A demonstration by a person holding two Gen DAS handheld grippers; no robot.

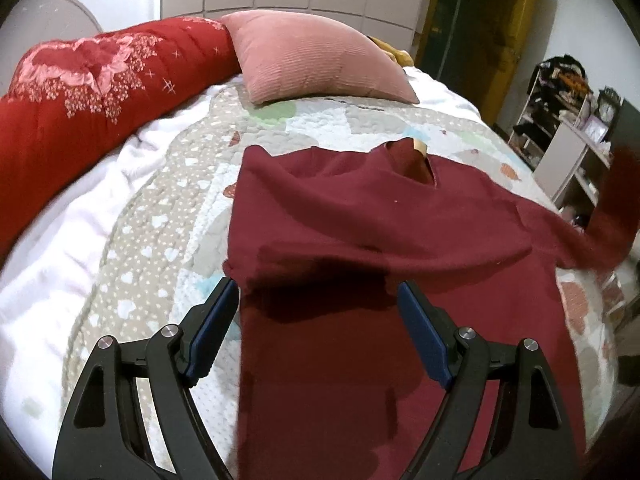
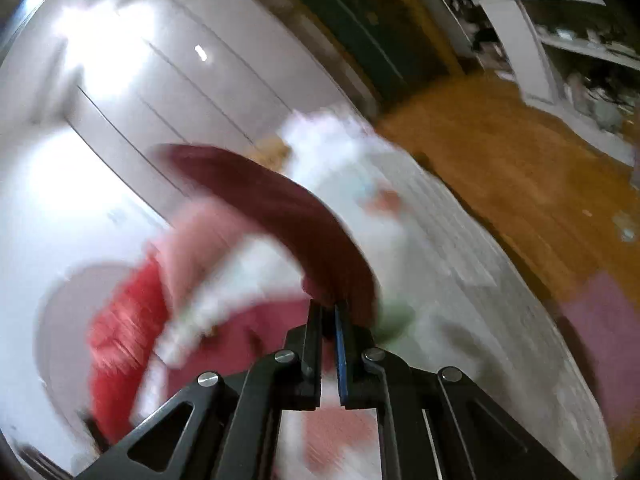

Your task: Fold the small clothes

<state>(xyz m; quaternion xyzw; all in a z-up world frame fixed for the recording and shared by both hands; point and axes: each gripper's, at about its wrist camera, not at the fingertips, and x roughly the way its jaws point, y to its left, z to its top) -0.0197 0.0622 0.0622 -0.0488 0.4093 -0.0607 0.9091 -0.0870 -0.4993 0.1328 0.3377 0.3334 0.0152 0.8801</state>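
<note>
A dark red shirt (image 1: 380, 240) lies spread on the patterned quilt (image 1: 160, 208), collar away from me, its left side folded over. My left gripper (image 1: 318, 292) is open and empty, hovering over the shirt's near left part. The shirt's right sleeve (image 1: 600, 232) is lifted off the bed at the right edge. In the blurred right wrist view, my right gripper (image 2: 329, 306) is shut on that dark red fabric (image 2: 288, 216), which rises from the closed jaws.
A pink pillow (image 1: 316, 64) and a long red floral bolster (image 1: 80, 92) lie at the head of the bed. A white shelf unit (image 1: 572, 136) with clutter stands to the right. A wooden floor (image 2: 520, 168) lies beside the bed.
</note>
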